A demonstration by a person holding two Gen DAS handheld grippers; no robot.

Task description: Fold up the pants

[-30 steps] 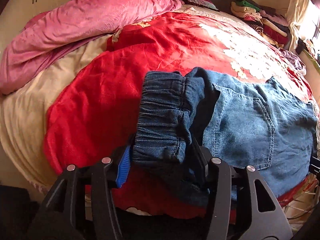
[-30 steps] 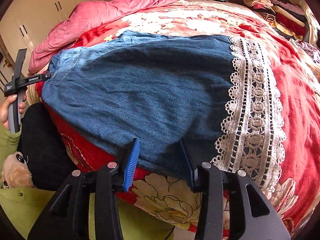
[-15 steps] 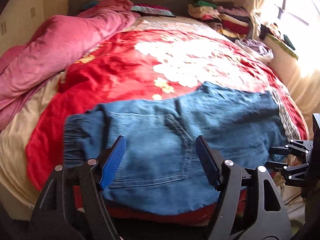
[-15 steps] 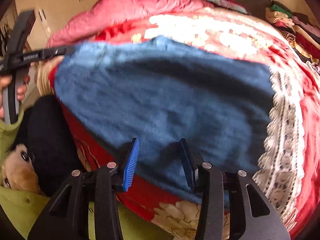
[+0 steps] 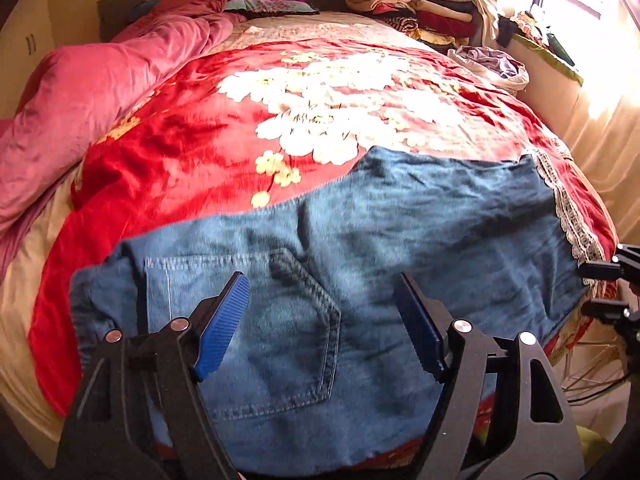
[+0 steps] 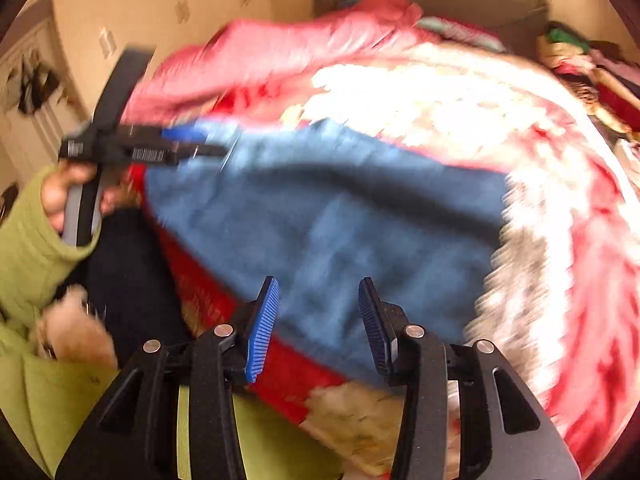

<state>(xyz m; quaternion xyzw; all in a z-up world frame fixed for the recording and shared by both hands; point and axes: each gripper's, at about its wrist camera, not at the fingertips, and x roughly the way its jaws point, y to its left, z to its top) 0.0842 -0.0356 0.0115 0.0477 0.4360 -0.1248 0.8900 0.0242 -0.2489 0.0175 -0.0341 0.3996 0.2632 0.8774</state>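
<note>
Lying flat across the near edge of the red floral bedspread [image 5: 168, 148], the blue denim pants with a lace-trimmed hem [image 5: 400, 240] are shown with a back pocket uppermost. The left tongs [image 5: 320, 320] are held spread apart above the pocket, gripping nothing. The right tongs [image 6: 318, 324] are likewise parted and empty above the blurred pants. A pink quilt [image 5: 100, 72] is bunched at the far left.

Pants on the blanket
Pants [image 5: 400, 248] lie across the blanket's [image 5: 200, 148] near edge (quilt [image 5: 100, 80] left, clothes stack [image 5: 416, 8] behind).
</note>
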